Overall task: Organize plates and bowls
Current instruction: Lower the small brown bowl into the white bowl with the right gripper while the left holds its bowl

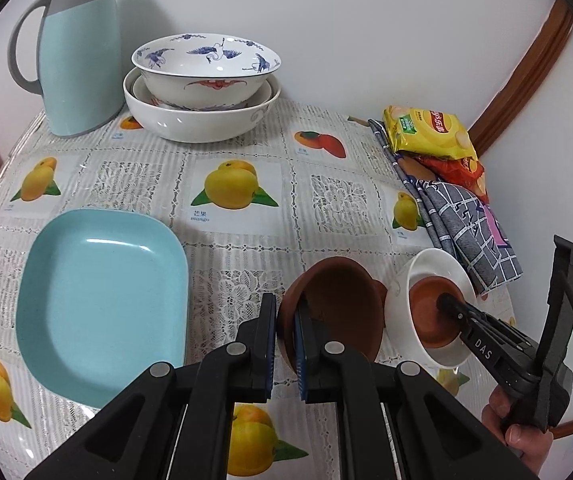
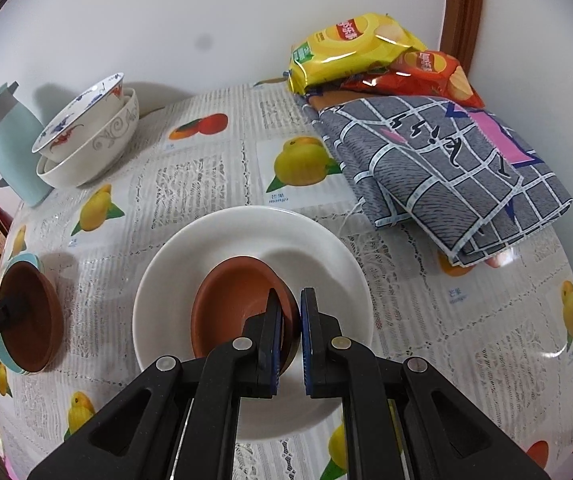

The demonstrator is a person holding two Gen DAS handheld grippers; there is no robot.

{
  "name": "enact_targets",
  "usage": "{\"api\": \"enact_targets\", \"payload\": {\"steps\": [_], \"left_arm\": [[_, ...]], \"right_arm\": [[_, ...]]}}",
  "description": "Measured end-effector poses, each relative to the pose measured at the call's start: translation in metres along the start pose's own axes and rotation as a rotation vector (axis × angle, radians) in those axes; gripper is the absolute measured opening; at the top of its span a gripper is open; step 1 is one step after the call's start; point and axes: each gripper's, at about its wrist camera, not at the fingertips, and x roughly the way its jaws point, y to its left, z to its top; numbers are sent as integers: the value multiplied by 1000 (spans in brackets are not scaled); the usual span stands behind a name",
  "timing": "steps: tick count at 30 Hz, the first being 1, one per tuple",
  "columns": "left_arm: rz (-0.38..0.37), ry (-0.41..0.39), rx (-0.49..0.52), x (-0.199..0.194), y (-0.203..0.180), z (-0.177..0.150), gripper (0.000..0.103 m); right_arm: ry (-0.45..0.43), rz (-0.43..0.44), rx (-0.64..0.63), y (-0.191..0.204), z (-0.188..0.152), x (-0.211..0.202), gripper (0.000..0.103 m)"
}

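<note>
Crowded table here: a pale-blue thermos jug (image 1: 71,56) stands at the back left against the wall, and just beside it sit the stacked bowls (image 1: 202,84) — a crane-painted one nested in a plain white one. Along the right edge lies a folded grey checked cloth (image 2: 446,168), with a yellow chip bag (image 2: 350,46) and a red chip bag (image 2: 426,76) piled at its far end. The fruit-print tablecloth (image 1: 326,196) covers everything beneath.

Front left lies the light-blue plate (image 1: 102,300), flat on the cloth, nothing in it.

Now the tools. The left gripper (image 1: 284,344) is clamped on the rim of a brown clay bowl (image 1: 334,308), one finger inside, one outside; the bowl is tilted, its mouth facing right, just beside the blue plate's right edge.

To the right, the right gripper (image 2: 290,336) pinches the near wall of a second clay bowl (image 2: 238,304) — that one sits inside the white plate (image 2: 254,240), tipped up slightly toward the fingers. Whether the white plate rests fully on the table, I can't tell; in the left view it looks angled.
</note>
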Motion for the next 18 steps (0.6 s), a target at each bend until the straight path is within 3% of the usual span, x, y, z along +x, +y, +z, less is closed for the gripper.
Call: {"api": "enact_targets", "payload": {"steps": [8, 18], "left_arm": [[-6, 9, -9, 6, 3, 2, 8], [-13, 21, 6, 9, 4, 2, 9]], "right_arm": [[22, 7, -13, 2, 3, 8, 9], [74, -82, -110, 16, 3, 19, 11]]}}
